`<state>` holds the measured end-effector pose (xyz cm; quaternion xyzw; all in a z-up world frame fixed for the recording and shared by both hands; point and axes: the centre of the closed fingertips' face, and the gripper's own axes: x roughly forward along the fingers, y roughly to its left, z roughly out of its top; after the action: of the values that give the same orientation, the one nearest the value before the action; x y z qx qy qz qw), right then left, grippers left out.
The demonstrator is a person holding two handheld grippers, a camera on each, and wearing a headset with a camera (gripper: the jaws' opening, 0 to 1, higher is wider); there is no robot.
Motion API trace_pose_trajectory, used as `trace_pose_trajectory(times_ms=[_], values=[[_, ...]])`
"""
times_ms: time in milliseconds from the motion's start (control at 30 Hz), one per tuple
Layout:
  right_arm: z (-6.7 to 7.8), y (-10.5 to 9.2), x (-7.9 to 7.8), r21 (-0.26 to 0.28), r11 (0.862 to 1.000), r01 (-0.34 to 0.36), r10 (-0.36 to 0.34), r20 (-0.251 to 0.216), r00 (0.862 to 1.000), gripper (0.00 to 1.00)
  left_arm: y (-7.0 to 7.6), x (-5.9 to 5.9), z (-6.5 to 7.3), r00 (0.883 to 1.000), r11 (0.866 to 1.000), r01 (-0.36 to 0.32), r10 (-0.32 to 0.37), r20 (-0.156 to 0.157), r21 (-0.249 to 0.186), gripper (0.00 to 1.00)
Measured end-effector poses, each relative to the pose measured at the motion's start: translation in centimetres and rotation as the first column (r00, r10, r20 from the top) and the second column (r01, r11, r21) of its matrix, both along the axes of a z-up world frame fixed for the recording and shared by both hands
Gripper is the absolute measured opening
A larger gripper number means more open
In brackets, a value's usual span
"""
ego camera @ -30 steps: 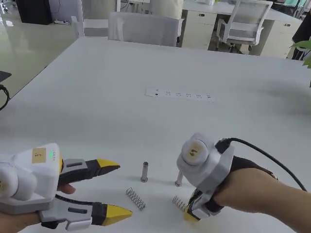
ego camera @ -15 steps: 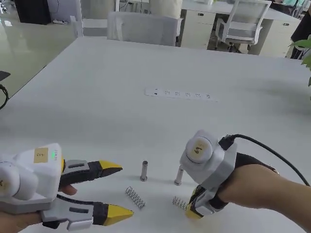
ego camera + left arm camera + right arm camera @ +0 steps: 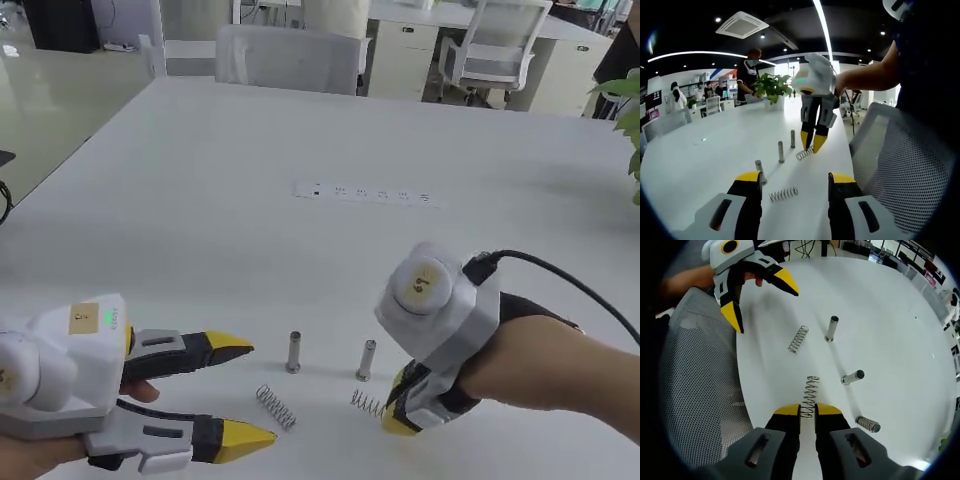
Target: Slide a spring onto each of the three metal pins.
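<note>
Right gripper (image 3: 807, 411) is clamped on one end of a spring (image 3: 810, 390), which juts forward from the jaws; left gripper (image 3: 794, 177) is held open, with a second spring (image 3: 783, 194) just ahead of its tips.

The white table (image 3: 300, 130) carried a power strip (image 3: 365, 193) flat at 12 o'clock from the pins, well apart from them. Toward its near edge two bare pins stood upright: a left pin (image 3: 294, 352) and, at its 3 o'clock, a right pin (image 3: 366, 360). A loose spring (image 3: 275, 407) lay on its side at 7 o'clock from the left pin. A second spring (image 3: 366, 403) sat at 6 o'clock from the right pin, one end pinched in the right gripper (image 3: 398, 425). In the right gripper view, a third pin (image 3: 867, 424) already wore a spring.
</note>
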<state>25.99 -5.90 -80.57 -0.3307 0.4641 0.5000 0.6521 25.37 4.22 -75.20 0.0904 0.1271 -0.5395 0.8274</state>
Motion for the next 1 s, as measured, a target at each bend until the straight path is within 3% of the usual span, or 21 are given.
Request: trace_pose_trajectory(times_ms=[167,467,733,1000], values=[[1.9,1.0,-0.3,0.04,0.999,-0.035,0.035,0.002,0.999,0.08,-0.6,0.0,0.7,1.0,1.0,0.017,-0.017,0.0,-0.015,0.46],[3.9,2.5,-0.8,0.038,0.989,-0.145,0.144,0.037,0.989,0.08,-1.9,0.0,1.7,0.998,0.998,0.065,-0.065,0.015,-0.018,0.43],[4.8,3.5,-1.5,0.042,0.978,-0.203,0.201,0.047,0.979,0.08,-2.9,-0.4,2.5,0.993,0.993,0.113,-0.112,0.034,-0.019,0.38],[5.4,4.4,-2.2,0.055,0.964,-0.261,0.258,0.063,0.964,0.08,-3.6,-0.9,2.5,0.988,0.988,0.152,-0.151,0.03,-0.017,0.32]])
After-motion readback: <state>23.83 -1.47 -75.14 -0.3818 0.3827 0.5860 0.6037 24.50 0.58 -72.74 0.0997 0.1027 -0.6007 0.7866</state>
